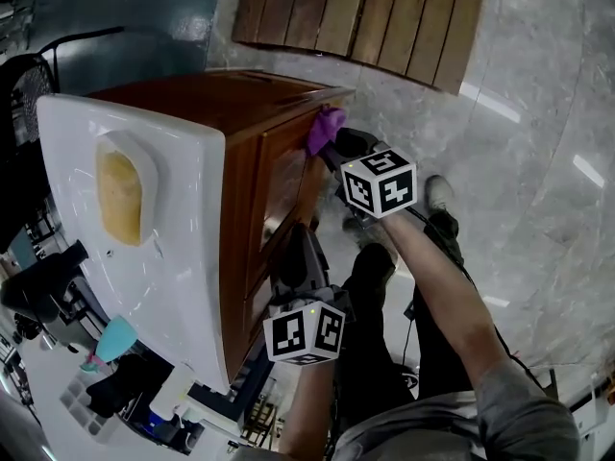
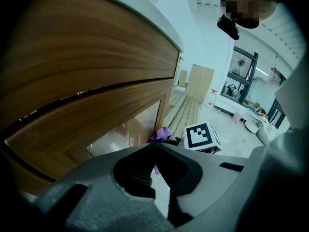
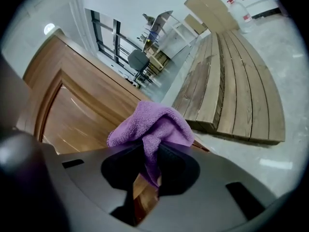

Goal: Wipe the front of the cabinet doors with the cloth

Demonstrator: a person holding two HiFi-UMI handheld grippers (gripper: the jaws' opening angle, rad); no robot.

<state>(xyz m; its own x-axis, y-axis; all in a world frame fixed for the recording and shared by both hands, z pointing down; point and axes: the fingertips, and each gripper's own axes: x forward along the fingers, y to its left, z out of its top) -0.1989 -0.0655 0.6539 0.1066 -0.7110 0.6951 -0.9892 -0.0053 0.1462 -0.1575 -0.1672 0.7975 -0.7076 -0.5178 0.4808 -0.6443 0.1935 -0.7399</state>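
Observation:
A wooden cabinet stands under a white sink top; its door fronts [image 1: 279,176] face the person's legs. My right gripper [image 1: 336,145] is shut on a purple cloth [image 1: 325,128] and holds it against the far upper corner of the door front. In the right gripper view the cloth [image 3: 152,124] bunches above the jaws of the right gripper [image 3: 149,151], touching the brown door panel [image 3: 82,115]. My left gripper [image 1: 294,246] hovers close to the nearer door [image 2: 96,120], jaws shut on nothing. From the left gripper [image 2: 155,150] the cloth [image 2: 161,134] shows ahead.
The white sink top [image 1: 183,200] with its basin overhangs the doors. A slatted wooden platform [image 1: 365,17] lies on the marble floor beyond. The person's legs and shoes [image 1: 437,195] stand right of the cabinet. A fan [image 1: 24,84] and clutter crowd the left side.

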